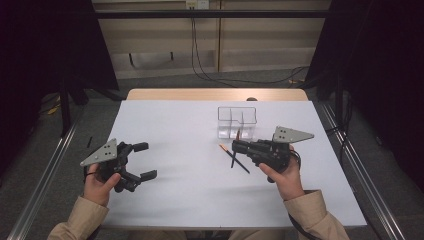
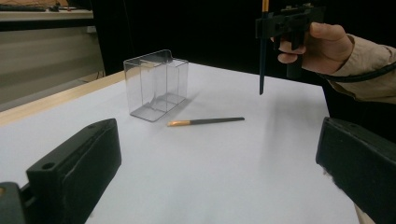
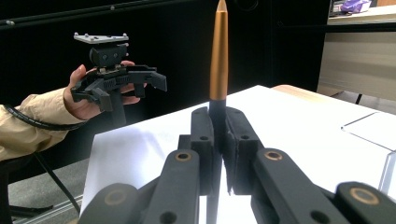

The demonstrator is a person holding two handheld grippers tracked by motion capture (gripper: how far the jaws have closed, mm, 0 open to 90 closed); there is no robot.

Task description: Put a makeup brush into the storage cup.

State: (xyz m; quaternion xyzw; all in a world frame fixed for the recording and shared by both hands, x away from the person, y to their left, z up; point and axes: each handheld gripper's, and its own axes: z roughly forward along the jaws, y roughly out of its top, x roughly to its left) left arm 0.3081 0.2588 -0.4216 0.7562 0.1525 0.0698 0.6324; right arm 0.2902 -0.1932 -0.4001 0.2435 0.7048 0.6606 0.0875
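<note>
Nearest the person, at the table's front edge, two tan sleeves come in, each hand carrying a gripper. The left gripper is held above the left part of the white table, its jaws spread wide with nothing between them; in the left gripper view those two black jaws stand far apart at the bottom corners of the picture.

A little farther in, on the right, the right gripper points toward the table's middle with its jaws clamped on a pencil. In the right gripper view the pencil stands upright between the closed pads, its orange end (tapering to a point) up; in the left gripper view its dark lower end hangs clear of the table.

Just beside that gripper, toward the centre, a second pencil lies flat on the table, dark along its length with an orange tip, touching neither gripper.

Beyond both pencils stands a clear plastic holder, open at the top and split into compartments, resting on the table near its far right part.

Farthest off, the table's wooden back edge and a grey floor with black cables.
</note>
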